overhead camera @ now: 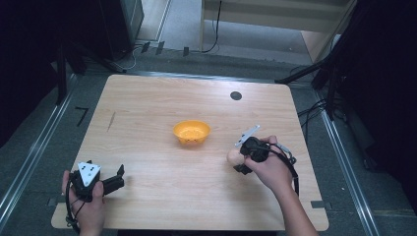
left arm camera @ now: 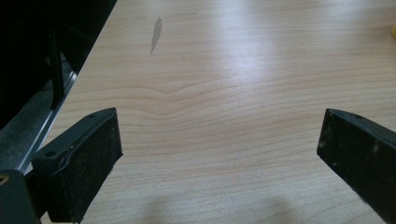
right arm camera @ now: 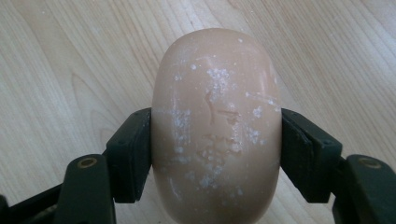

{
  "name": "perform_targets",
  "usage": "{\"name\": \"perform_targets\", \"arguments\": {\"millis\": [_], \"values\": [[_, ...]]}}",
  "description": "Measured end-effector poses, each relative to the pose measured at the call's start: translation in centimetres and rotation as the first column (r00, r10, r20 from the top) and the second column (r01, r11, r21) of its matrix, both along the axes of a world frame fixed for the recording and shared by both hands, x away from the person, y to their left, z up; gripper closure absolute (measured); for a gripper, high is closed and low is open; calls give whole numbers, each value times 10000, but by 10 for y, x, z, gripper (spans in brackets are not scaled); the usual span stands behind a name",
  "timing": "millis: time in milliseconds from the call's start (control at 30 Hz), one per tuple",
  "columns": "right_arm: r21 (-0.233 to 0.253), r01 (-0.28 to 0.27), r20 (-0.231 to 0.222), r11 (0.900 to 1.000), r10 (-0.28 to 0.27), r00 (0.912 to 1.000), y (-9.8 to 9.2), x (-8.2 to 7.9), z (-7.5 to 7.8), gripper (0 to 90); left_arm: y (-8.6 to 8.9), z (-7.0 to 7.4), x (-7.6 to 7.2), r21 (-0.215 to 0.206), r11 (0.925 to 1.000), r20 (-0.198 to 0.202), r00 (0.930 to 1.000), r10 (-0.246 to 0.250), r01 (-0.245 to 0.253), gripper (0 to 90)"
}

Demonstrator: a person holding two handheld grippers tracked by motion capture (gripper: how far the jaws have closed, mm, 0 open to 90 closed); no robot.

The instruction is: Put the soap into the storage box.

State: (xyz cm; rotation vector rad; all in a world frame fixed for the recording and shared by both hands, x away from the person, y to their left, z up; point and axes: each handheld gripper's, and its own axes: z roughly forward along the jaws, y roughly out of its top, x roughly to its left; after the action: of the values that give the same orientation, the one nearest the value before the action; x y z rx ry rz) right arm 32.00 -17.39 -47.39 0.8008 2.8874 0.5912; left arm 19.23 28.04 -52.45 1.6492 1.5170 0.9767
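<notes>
Two grippers, one at work: the right gripper is clamped on a peach-coloured egg-shaped object, right of centre in the high view, just above the table. Pickup looks done — delivery, probably to the orange bowl at centre, remains. The left gripper, lower left, rests with jaws apart, holding nothing. The object's underside is hidden; whether it touches the wood is unclear.
</notes>
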Motion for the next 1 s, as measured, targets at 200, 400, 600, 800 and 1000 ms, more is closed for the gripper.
{"name": "perform_targets", "arguments": {"millis": [200, 400, 600, 800, 1000], "values": [[-16, -156, -16, 9999, 156, 9999, 6, 6, 5, 337, 0, 0, 0, -10, 10000, -8, 10000, -15, 15, 2], [-64, -403, -74, 9992, 402, 9992, 13, 12, 12, 337, 0, 0, 0, -3, 10000, -19, 10000, -8, 8, 2], [-63, -581, -147, 9983, 580, 9982, 21, 18, 16, 337, 1, 0, 0, -40, 10000, -17, 10000, -40, 40, 2], [-29, -823, -104, 9966, 823, 9966, 28, 25, 20, 337, 1, 0, 0, -74, 10000, -39, 10000, -50, 50, 2], [38, -926, -134, 9957, 926, 9956, 33, 31, 23, 337, 1, 0, 1, -88, 9999, -80, 10000, -54, 54, 2]]}}
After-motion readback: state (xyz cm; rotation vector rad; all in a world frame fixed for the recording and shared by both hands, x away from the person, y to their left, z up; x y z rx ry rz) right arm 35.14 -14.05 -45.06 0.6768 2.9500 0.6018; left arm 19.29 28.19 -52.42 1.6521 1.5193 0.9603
